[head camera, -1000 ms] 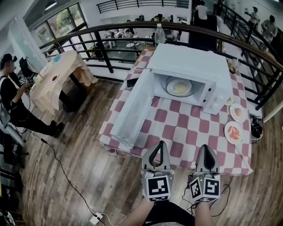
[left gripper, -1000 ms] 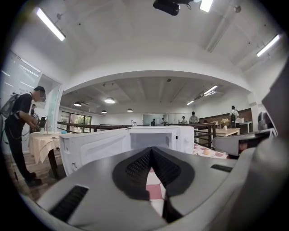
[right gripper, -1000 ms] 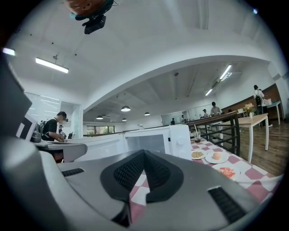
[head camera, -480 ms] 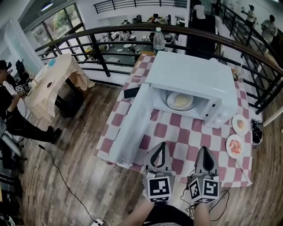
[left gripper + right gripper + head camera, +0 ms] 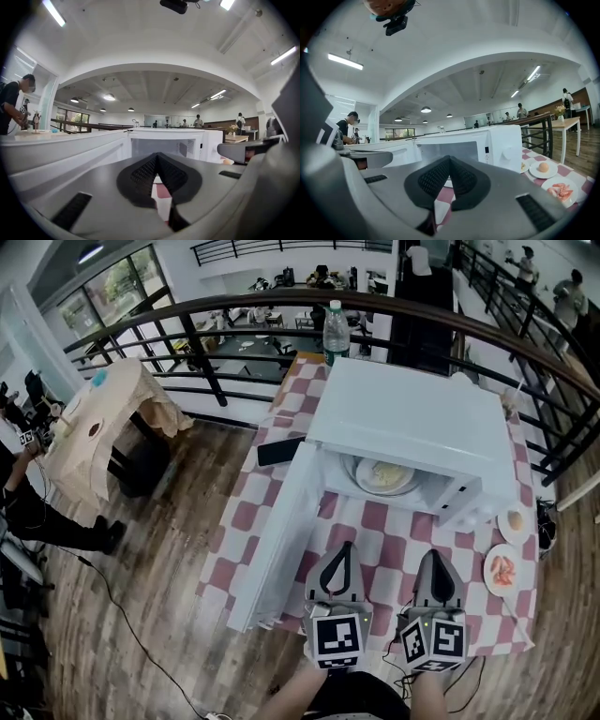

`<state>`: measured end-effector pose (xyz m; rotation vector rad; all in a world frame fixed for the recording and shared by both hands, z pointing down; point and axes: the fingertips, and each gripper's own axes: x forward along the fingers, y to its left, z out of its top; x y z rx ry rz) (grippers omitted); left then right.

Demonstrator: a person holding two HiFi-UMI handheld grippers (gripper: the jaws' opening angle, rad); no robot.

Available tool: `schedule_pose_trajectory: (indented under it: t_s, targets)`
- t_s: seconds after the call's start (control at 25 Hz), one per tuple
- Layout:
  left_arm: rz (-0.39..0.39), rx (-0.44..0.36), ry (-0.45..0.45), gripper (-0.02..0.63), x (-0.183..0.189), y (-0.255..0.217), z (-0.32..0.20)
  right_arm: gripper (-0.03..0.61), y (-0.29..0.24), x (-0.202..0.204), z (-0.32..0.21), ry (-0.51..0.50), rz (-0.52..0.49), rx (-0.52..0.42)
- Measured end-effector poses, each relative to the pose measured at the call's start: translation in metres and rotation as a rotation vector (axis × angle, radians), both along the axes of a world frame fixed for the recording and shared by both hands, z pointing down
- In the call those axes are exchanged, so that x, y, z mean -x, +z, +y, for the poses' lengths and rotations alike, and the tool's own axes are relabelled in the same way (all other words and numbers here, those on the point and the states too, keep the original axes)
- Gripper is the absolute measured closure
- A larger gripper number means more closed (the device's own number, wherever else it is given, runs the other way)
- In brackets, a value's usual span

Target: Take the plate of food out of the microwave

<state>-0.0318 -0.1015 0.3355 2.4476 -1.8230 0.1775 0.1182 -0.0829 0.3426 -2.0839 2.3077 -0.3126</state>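
Approach stage: both tools hang short of the open microwave [image 5: 403, 418], over the near edge of the counter [image 5: 375, 521]. The left claw [image 5: 344, 549] has its jaws pressed together and is empty; the right claw [image 5: 434, 557] is the same. The plate of food [image 5: 386, 475] sits inside the microwave at twelve o'clock from the claws, well apart from both. It carries a pale yellowish heap, kind not determinable. The door [image 5: 281, 531] is swung fully out toward ten o'clock, beside the left claw, and leaves the mouth unobstructed.

Recommendation for the step in hand:
- Spread the jaws before entering the microwave.
- Go in low and level, and take the near rim of the plate squarely.
- A second claw on the rim would guard against tipping.
- Keep the left claw off the door.
- Draw the plate straight out without tilt, since the food looks loose.

Other containers: two small plates lie at two o'clock on the counter. The farther plate [image 5: 515, 521] holds a round pale item; the nearer plate [image 5: 503, 570] holds pinkish pieces. One bottle [image 5: 336, 331] stands upright behind the microwave at twelve o'clock, contents not legible
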Motion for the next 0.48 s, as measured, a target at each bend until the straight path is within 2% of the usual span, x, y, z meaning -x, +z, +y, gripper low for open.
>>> schedule_pose_trajectory:
  t_s: [0.48]
  targets:
    - [0.025, 0.026, 0.007, 0.588, 0.010, 0.011, -0.046, 0.581, 0.005, 0.010, -0.043, 0.018, -0.007, 0.020]
